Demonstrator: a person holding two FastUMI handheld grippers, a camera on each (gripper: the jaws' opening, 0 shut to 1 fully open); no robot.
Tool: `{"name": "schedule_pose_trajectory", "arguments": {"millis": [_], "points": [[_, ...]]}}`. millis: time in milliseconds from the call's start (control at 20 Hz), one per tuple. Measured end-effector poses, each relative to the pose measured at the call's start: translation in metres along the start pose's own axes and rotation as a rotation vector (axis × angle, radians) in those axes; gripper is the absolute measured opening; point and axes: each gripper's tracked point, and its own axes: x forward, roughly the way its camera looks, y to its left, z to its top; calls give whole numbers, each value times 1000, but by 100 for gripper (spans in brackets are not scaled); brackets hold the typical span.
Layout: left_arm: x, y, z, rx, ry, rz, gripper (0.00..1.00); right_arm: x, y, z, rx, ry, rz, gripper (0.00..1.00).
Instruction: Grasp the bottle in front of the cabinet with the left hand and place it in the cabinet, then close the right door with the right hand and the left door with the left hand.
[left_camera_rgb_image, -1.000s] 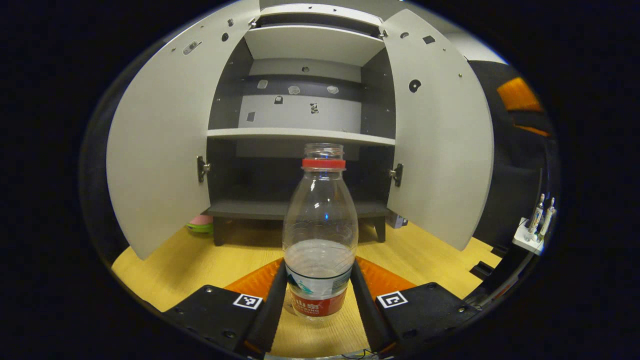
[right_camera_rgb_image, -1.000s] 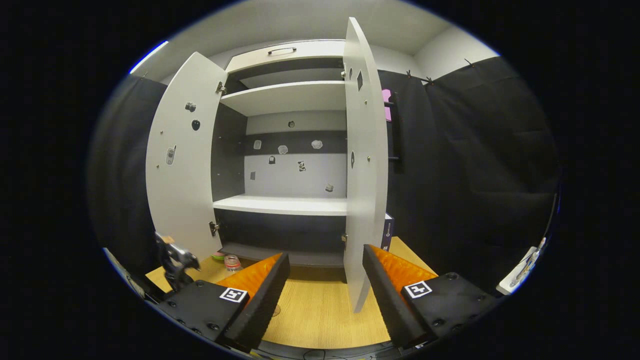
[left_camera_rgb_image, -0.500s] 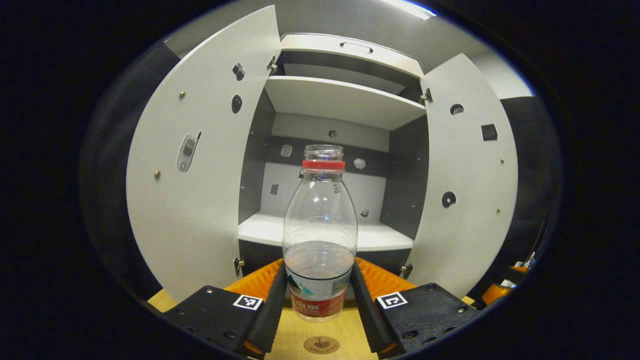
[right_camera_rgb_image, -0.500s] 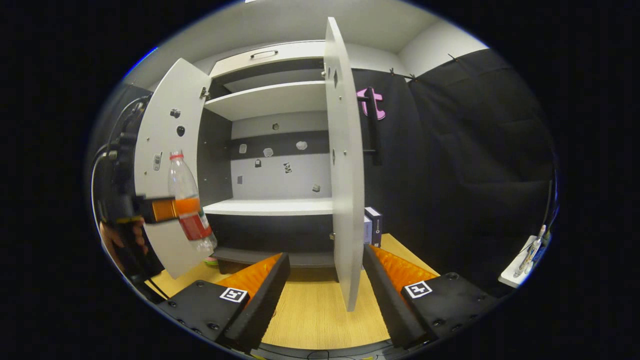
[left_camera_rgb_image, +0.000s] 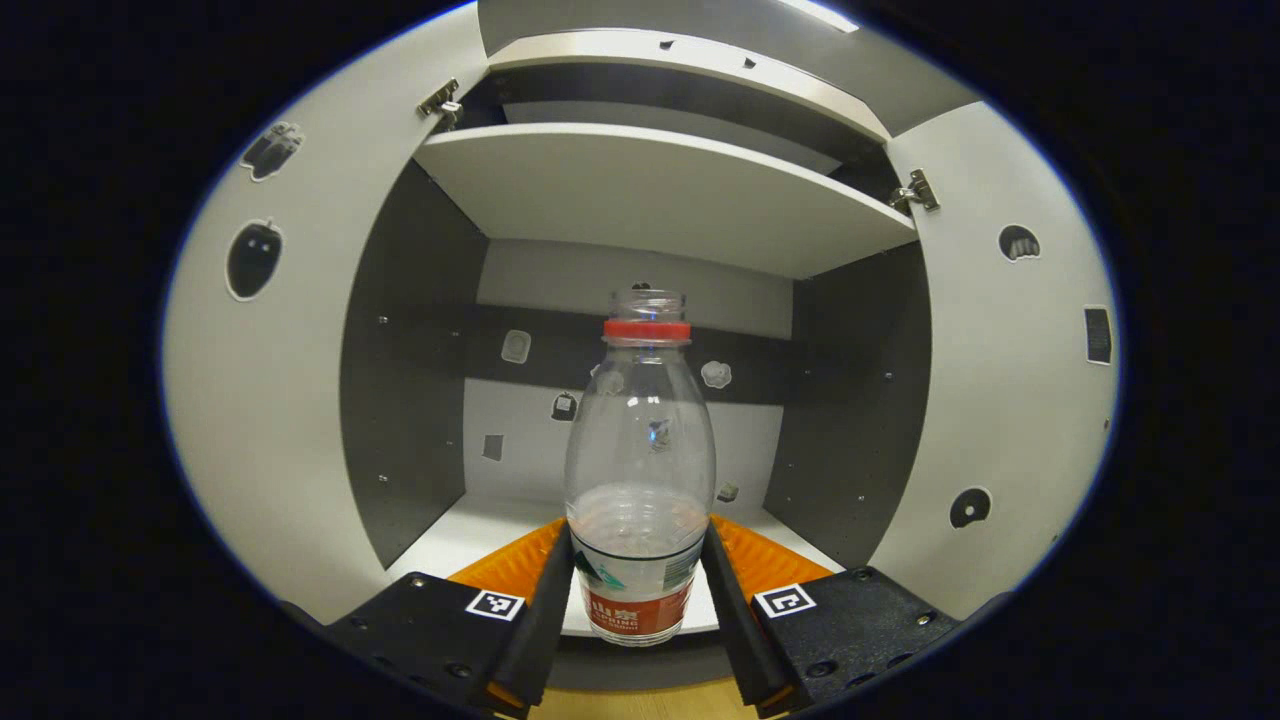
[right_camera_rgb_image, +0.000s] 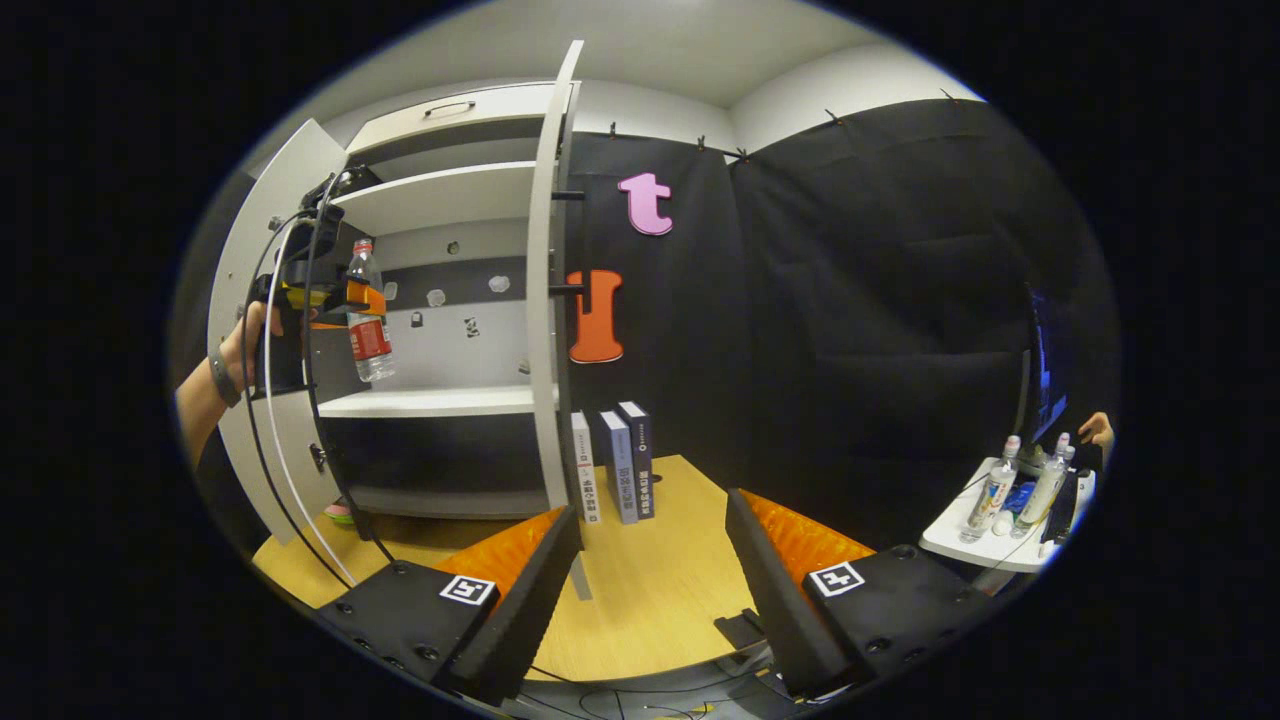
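Holding the bottle (left_camera_rgb_image: 640, 470) upright, the left tool (left_camera_rgb_image: 637, 600) has both fingers pressed on the bottle's lower part, one on each side of the label. The bottle is clear, with a red ring under its open neck. It is up in the air in front of the cabinet (left_camera_rgb_image: 650, 190), level with the middle space between two shelves. The white shelf (left_camera_rgb_image: 480, 525) lies just below and behind it. I cannot tell if the bottle is already past the front edge of the shelf.

Both doors stand wide open. The left door (left_camera_rgb_image: 270, 400) is on one side of the left gripper view and the right door (left_camera_rgb_image: 1010, 400) is on the other. Small stickers dot the back wall and the doors.

In the right gripper view, the left tool (right_camera_rgb_image: 335, 300) shows far off, with a hand (right_camera_rgb_image: 245, 340) around its handle and the bottle (right_camera_rgb_image: 368, 320) in its grip, up above the shelf (right_camera_rgb_image: 430, 402). The right tool (right_camera_rgb_image: 650, 590) is open and holds nothing. It hangs over the wooden counter (right_camera_rgb_image: 650, 590), near the edge of the right door (right_camera_rgb_image: 545, 300). Three books (right_camera_rgb_image: 615, 462) stand on the counter just beside that door. A white tray (right_camera_rgb_image: 985, 545) with small bottles sits well off to the side.
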Motion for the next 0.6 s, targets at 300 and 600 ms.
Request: {"name": "schedule_pose_trajectory", "arguments": {"millis": [300,600], "points": [[78,-18,-19,52,49,-15,69,-11,-42,-15,20,52,-117,98],[106,-19,-54,45,107,3,70,-5,-49,-18,22,52,-153,98]]}}
